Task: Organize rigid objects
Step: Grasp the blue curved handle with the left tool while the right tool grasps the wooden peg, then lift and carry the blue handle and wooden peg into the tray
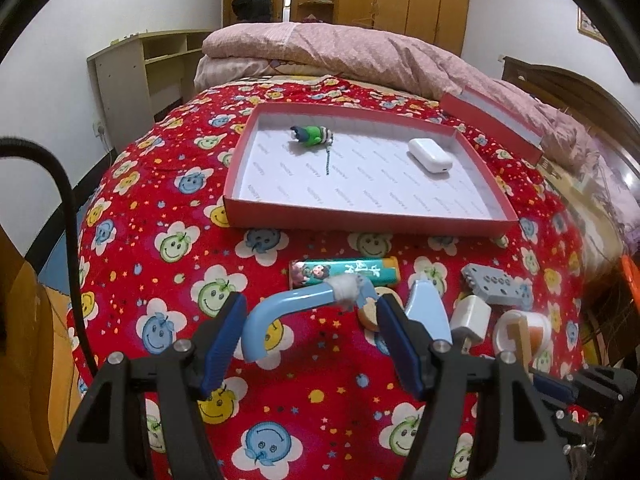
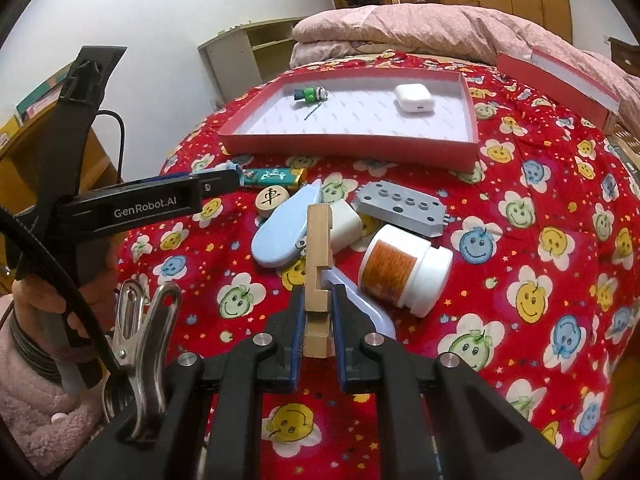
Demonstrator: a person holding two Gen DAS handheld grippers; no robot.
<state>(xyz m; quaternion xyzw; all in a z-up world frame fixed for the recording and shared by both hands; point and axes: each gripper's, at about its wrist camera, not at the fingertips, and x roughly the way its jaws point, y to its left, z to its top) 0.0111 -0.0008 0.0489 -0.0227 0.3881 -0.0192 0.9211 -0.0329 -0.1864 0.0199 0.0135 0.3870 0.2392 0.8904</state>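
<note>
My left gripper [image 1: 312,304] has a bent light blue handle [image 1: 272,316] with a taped end across its jaws. Both pads touch it, low on the red flowered bedspread [image 1: 168,280]. My right gripper [image 2: 316,296] is shut on a notched wooden block [image 2: 318,240], held upright above the pile. A red tray [image 1: 360,222] beyond holds a green toy [image 1: 312,136] and a white case [image 1: 430,155]. A lighter [image 1: 344,274], a round wooden piece [image 2: 272,198], a blue oval case [image 2: 284,232], a white charger [image 2: 346,220], a grey block [image 2: 402,206] and a white jar [image 2: 400,270] lie loose.
The tray's red lid [image 2: 556,80] leans on the pink quilt [image 2: 420,28] at the back right. A metal clip [image 2: 140,320] hangs at the right gripper's left side. A hand in a pink fleece sleeve [image 2: 32,400] holds the left gripper [image 2: 216,180]. A black cable [image 1: 68,220] runs at the left.
</note>
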